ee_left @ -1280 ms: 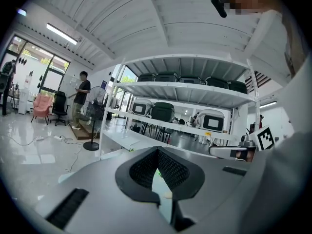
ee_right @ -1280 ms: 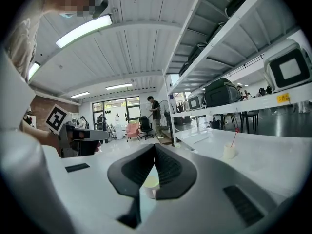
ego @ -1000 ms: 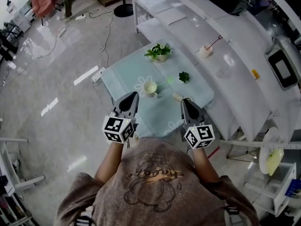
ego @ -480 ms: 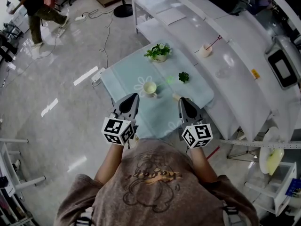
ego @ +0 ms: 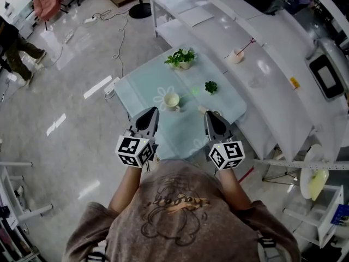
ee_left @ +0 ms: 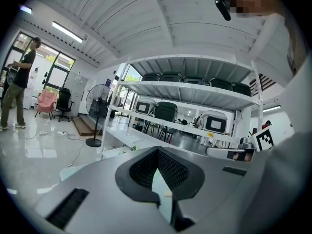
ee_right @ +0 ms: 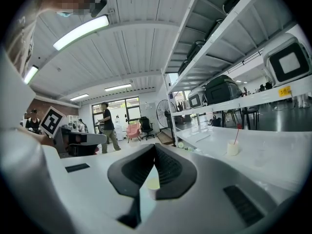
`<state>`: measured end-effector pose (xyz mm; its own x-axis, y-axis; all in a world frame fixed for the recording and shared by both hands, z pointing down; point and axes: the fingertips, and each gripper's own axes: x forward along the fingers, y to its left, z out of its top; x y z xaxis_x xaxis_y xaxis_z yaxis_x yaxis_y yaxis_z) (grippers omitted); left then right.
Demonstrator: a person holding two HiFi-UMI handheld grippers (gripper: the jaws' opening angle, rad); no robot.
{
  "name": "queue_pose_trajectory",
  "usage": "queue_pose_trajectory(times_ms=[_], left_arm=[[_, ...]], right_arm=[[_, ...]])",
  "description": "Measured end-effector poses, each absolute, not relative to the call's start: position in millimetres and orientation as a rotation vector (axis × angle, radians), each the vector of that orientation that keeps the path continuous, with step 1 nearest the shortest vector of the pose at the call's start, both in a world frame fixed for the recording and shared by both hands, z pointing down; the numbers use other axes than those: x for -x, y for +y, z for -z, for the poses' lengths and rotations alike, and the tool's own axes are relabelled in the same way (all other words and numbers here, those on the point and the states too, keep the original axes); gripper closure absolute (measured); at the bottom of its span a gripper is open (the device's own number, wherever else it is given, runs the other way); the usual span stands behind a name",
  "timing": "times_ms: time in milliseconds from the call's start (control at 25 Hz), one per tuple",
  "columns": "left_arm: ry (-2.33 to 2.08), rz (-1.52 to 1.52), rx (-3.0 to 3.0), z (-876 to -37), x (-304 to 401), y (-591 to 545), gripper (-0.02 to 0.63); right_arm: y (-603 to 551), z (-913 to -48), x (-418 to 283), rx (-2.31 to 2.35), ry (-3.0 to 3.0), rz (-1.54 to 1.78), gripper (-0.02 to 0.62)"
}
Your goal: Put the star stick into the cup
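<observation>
Your main risk here is closing on the wrong thing. A small pale pot [ego: 202, 110] sits just beside the tip of your right gripper [ego: 209, 115], directly in its line. A second cup holding a red stick [ego: 236, 55] stands on the white shelf [ego: 283, 91] past the table's far right corner.

The star stick [ego: 211, 86] appears to be the small dark green piece near the right edge of the table [ego: 180, 132], though it is too small for its shape to be certain. It lies ahead of the right gripper, beyond the pale pot and well apart from the jaws. The cup [ego: 172, 100] stands mid-table, to the stick's left.

Both tools are empty with their jaws brought fully together at the tips. The left gripper [ego: 152, 111] hangs over the table's near edge. Reach in closed like this and you would likely nudge the pot or sweep the stick off the right edge, so spread the jaws first.
</observation>
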<state>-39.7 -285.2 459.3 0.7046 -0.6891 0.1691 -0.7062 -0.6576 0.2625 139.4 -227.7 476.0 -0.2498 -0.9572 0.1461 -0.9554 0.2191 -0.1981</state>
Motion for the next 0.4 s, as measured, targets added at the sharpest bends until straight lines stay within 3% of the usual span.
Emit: queue_pose_trajectory(times_ms=[400], left_arm=[[-1.097,-0.074,-2.595,-457.9,39.0,-281.6,0.588]], right_arm=[[-225.1,-478.4,-143.2,1.923,2.444,0.411,0.597]])
